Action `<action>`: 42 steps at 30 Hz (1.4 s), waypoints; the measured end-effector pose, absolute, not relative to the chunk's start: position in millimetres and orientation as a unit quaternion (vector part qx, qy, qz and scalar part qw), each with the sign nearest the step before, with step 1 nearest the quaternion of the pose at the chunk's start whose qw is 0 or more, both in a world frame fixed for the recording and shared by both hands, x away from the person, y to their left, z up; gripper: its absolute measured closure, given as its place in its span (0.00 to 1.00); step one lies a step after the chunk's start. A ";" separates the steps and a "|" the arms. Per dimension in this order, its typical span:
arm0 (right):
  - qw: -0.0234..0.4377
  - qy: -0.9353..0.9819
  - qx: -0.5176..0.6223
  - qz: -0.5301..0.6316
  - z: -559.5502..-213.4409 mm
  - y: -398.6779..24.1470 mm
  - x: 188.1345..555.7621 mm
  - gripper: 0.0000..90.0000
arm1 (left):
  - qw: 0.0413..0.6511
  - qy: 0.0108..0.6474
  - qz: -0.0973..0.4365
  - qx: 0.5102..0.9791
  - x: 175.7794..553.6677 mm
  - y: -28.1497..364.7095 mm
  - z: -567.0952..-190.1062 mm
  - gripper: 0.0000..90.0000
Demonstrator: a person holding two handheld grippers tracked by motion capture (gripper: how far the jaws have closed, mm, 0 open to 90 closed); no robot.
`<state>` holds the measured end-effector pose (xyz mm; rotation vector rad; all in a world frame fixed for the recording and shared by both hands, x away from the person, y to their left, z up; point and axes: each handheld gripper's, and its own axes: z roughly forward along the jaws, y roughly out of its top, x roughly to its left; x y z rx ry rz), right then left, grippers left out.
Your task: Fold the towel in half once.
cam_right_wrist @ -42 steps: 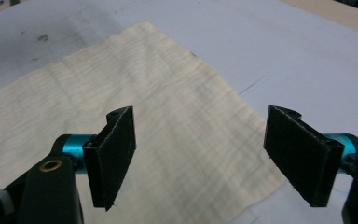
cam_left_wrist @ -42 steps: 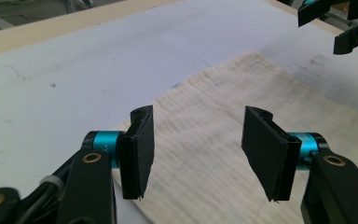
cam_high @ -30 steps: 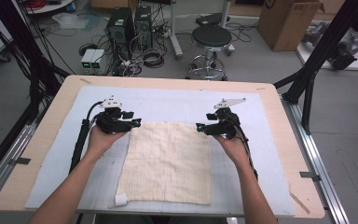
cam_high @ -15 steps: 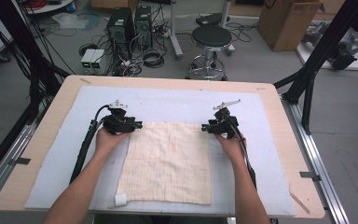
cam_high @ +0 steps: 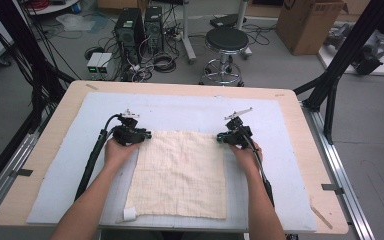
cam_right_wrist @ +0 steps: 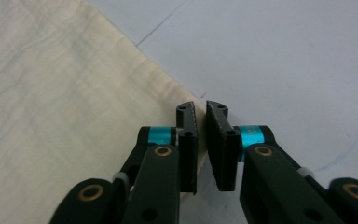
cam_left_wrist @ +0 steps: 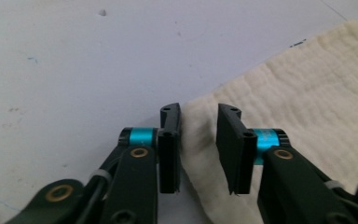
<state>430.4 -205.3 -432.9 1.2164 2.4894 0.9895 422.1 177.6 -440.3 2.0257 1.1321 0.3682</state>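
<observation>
Lying flat at centre of frame in high view, cream checked cloth [cam_high: 180, 175] on pale blue mat [cam_high: 55, 190], tabletop [cam_high: 20, 200] beneath. Left gripper [cam_left_wrist: 199, 140] at cloth's upper left corner, jaws just closing, gap remaining, cloth edge between pads, not pinched. Right gripper [cam_right_wrist: 200, 140] at upper right corner, jaws just closing, nearly together over cloth's edge; grip on fabric unclear. Black stool [cam_high: 225, 42] beyond table, top of frame.

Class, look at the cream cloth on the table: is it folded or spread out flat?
Spread flat. The cream cloth lies as one sheet on the grey mat, all four edges visible, no layer turned over.
</observation>
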 end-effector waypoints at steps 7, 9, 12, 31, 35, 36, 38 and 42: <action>0.086 0.831 0.422 0.353 -430.4 -211.2 431.5 0.96 | 0.396 0.446 0.130 0.792 422.9 178.8 -438.5 0.95; 0.086 0.829 0.422 0.357 -429.3 -212.0 431.5 0.96 | 0.402 0.450 0.130 0.786 423.3 181.3 -436.3 0.95; 0.082 0.827 0.421 0.363 -428.3 -212.9 431.5 0.96 | 0.414 0.457 0.130 0.777 424.1 184.9 -433.4 0.95; 0.093 0.809 0.417 0.403 -403.3 -218.0 435.8 0.97 | 0.460 0.467 0.137 0.743 427.6 198.1 -411.4 0.95; 0.097 0.804 0.419 0.410 -394.0 -219.6 436.8 0.97 | 0.467 0.458 0.143 0.743 430.3 195.6 -399.2 0.95; 0.098 0.802 0.418 0.415 -391.9 -220.4 436.5 0.97 | 0.468 0.459 0.143 0.741 430.8 195.4 -398.2 0.95; 0.096 0.797 0.418 0.426 -388.6 -223.2 435.7 0.97 | 0.471 0.455 0.142 0.742 430.7 197.8 -395.4 0.95; 0.090 0.792 0.416 0.438 -385.9 -227.1 433.9 0.97 | 0.481 0.449 0.143 0.739 428.3 199.1 -391.6 0.95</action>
